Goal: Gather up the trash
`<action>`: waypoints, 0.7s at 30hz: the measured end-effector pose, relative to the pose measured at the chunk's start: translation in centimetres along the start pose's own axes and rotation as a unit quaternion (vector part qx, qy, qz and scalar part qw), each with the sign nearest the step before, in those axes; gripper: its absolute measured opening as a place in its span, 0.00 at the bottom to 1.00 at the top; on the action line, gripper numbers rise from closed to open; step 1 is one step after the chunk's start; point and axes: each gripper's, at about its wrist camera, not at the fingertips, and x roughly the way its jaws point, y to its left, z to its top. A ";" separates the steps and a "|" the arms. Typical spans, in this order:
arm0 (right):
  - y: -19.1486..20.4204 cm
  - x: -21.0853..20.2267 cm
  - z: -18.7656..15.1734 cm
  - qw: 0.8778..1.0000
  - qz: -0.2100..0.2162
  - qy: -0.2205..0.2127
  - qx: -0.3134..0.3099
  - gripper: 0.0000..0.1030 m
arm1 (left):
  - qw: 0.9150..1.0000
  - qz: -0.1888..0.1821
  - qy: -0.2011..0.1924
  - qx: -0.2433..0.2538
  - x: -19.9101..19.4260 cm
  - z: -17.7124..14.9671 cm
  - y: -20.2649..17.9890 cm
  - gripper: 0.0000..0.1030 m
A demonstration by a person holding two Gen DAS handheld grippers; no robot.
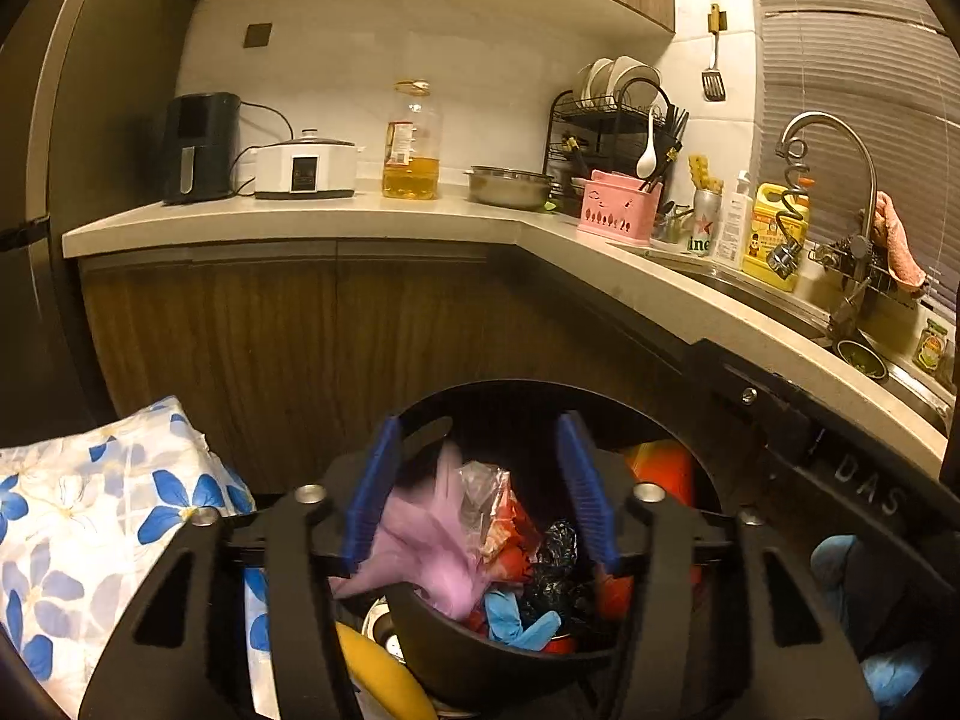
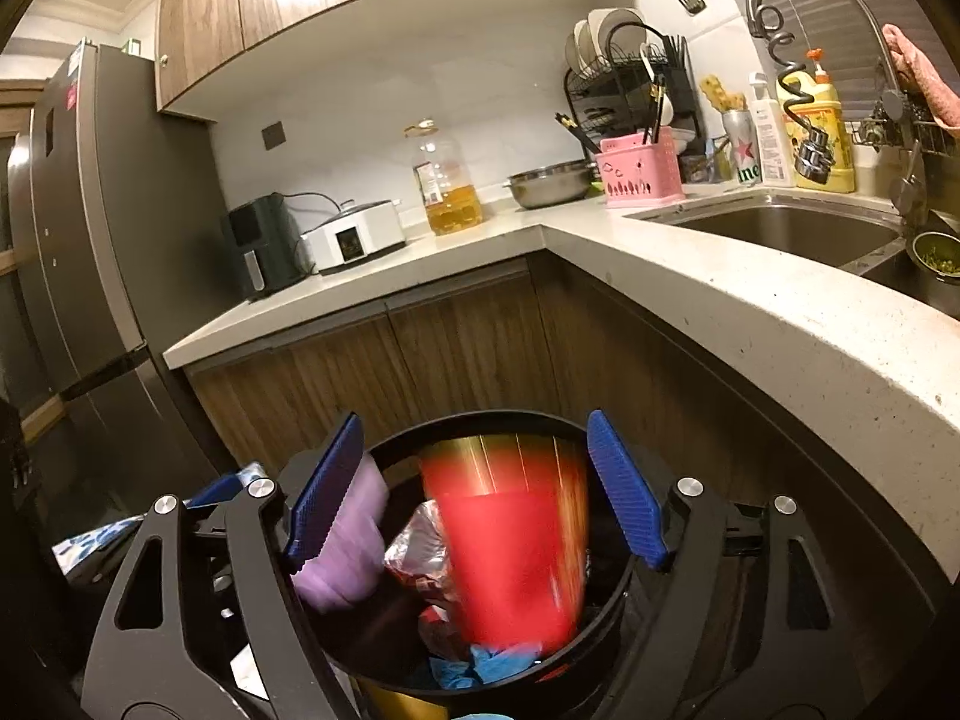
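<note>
A round black trash bin [image 1: 456, 648] stands on the floor below both grippers, and it also shows in the right wrist view [image 2: 384, 660]. It holds crumpled wrappers [image 1: 504, 516], blue gloves [image 1: 516, 624] and a black bag. My left gripper [image 1: 480, 492] is open above the bin, and a pink glove [image 1: 426, 546], blurred, is between its jaws without being pinched. My right gripper [image 2: 474, 486] is open above the bin. A red and gold packet [image 2: 510, 540], blurred, hangs loose between its blue pads [image 2: 624, 486] over the bin. The pink glove [image 2: 348, 546] shows left of it.
An L-shaped counter [image 2: 750, 324] wraps the corner with wooden cabinets [image 1: 300, 348] below. On it are an air fryer [image 1: 198, 147], a cooker, an oil bottle [image 1: 411, 144], a steel pan, a pink basket and a sink [image 2: 792, 234]. A floral bundle [image 1: 102, 528] lies left of the bin.
</note>
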 end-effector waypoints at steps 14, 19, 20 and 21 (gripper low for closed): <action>1.5 -2.5 -3.2 0.996 -0.051 0.036 -0.065 0.94 | 0.995 0.103 0.005 -0.018 -4.6 -1.6 2.7 0.91; 3.3 -4.6 -5.0 0.990 -0.079 0.045 -0.112 0.95 | 0.991 0.135 0.015 -0.002 -7.3 -2.9 3.0 0.94; 3.6 -5.2 -5.4 0.990 -0.075 0.048 -0.113 0.95 | 0.990 0.143 0.019 -0.001 -7.9 -3.3 3.1 0.94; 3.8 -5.6 -5.5 0.990 -0.071 0.050 -0.112 0.95 | 0.989 0.145 0.021 -0.004 -8.7 -3.6 3.3 0.94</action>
